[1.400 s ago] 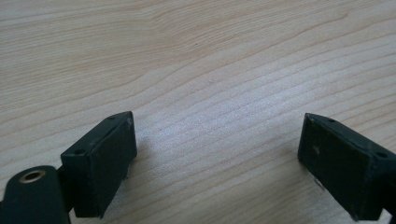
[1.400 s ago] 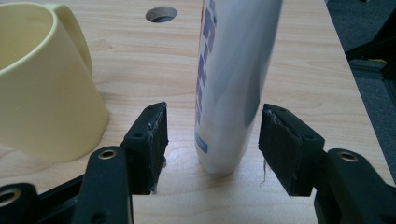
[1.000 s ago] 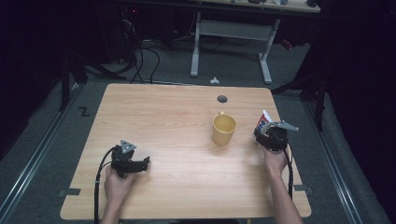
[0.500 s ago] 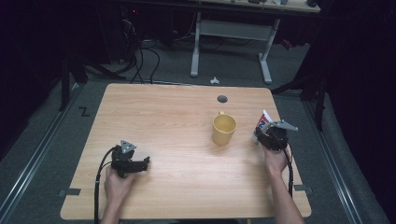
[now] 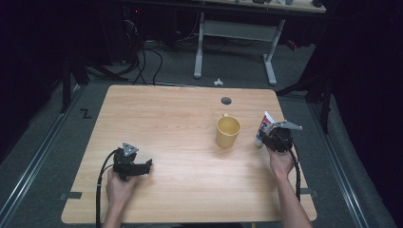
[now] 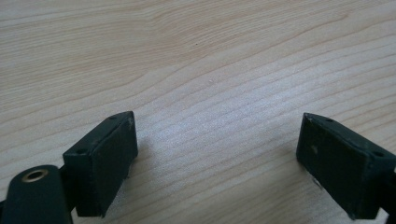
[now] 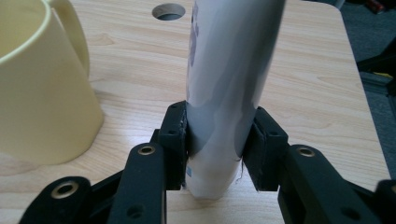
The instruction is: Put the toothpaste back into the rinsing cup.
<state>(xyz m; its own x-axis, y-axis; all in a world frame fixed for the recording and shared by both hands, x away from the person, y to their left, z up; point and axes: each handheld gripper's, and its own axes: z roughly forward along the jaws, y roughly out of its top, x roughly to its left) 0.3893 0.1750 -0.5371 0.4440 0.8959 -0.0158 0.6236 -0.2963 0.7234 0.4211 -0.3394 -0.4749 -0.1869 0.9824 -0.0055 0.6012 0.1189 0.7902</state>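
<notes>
Wooden table [image 5: 180, 118] is taking up most of the high view, with a round cable hole [image 5: 226, 100] near its far edge. A white-legged desk frame [image 5: 233, 38] and loose cables [image 5: 142, 57] are sitting on the grey floor beyond it.

Yellow mug [image 5: 227, 131] is standing upright right of centre, handle pointing to the far side. In the right gripper view the mug [image 7: 42, 88] is sitting just beside the jaws, not touching them.

Your right gripper [image 5: 277, 138] is sitting near the table's right edge, just right of the mug. Its jaws are clamping a white tube [image 5: 262, 127] near its lower end; the tube is standing upright, tilted slightly, bottom end down on the table. Right gripper view is confirming it: both pads are pressing the tube [image 7: 224, 93] from either side.

Your left gripper [image 5: 133, 166] is resting low at the near left, well apart from the mug. Its jaws are spread wide, nothing between them, just bare wood [image 6: 210, 84].
</notes>
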